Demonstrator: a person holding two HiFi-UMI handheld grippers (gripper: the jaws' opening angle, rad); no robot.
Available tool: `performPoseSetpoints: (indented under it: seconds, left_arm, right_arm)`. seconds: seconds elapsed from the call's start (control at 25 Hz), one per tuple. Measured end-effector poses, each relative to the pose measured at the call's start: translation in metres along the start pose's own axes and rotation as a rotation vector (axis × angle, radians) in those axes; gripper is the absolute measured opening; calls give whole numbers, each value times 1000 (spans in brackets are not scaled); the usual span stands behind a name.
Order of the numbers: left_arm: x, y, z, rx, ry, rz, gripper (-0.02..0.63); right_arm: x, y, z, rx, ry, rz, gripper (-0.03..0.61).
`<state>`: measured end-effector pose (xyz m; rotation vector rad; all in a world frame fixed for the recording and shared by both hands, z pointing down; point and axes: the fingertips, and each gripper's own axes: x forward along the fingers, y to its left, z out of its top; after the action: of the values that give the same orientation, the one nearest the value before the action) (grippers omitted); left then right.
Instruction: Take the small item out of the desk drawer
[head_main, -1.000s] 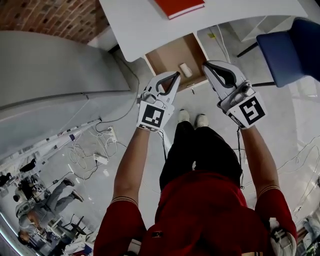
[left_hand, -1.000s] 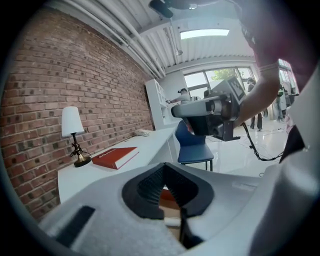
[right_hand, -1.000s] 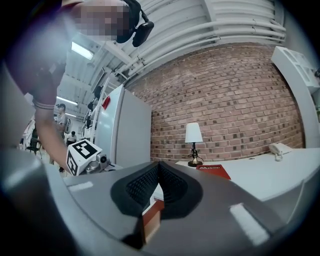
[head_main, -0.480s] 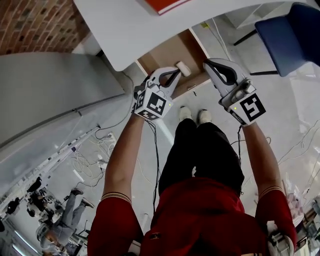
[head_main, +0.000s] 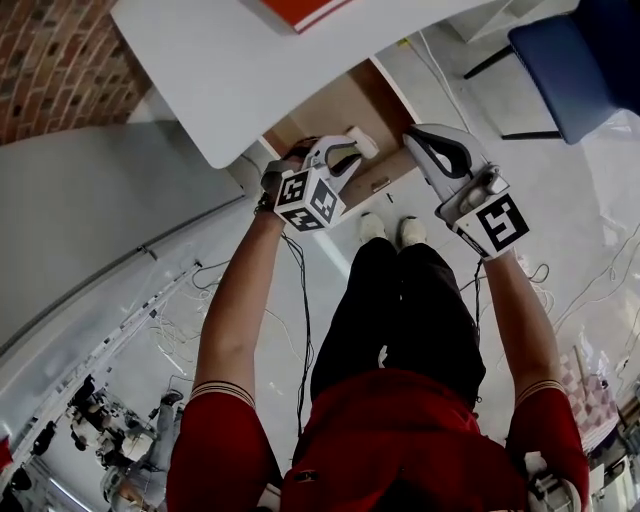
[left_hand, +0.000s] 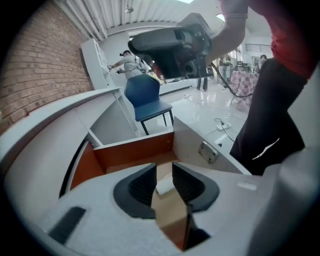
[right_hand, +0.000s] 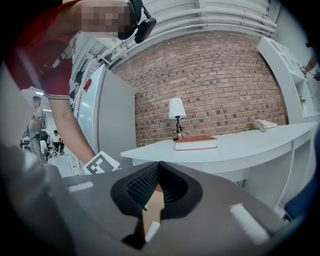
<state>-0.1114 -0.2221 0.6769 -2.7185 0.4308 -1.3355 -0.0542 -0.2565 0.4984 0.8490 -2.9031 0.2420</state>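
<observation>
Small item (head_main: 360, 141), a white oblong, lies in the open drawer (head_main: 330, 105) under the surface (head_main: 220, 70), at the left tool's (head_main: 350, 152) tips. Left gripper view: it sits between the opening jaws, long axis slanting along them. Right gripper view: right tool (right_hand: 159, 167) pressed together

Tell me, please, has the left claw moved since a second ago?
Yes: the left claw went forward into the drawer, jaws opening around the white item.

Small white item (head_main: 362, 141) in the open drawer (head_main: 322, 108), seen between the left gripper's (head_main: 352, 156) opening jaws; right gripper (head_main: 416, 137) held alongside.
</observation>
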Motion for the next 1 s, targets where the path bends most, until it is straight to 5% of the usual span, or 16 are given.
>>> performPoseSetpoints:
  seconds: [0.76, 1.0]
  left_arm:
    - [89, -24, -59, 357, 264, -262, 201]
    - [105, -26, -71, 399, 313, -303, 207]
  right_arm:
    - [-4, -34, -11, 62, -14, -48, 12]
    - [-6, -45, -11, 77, -22, -62, 12]
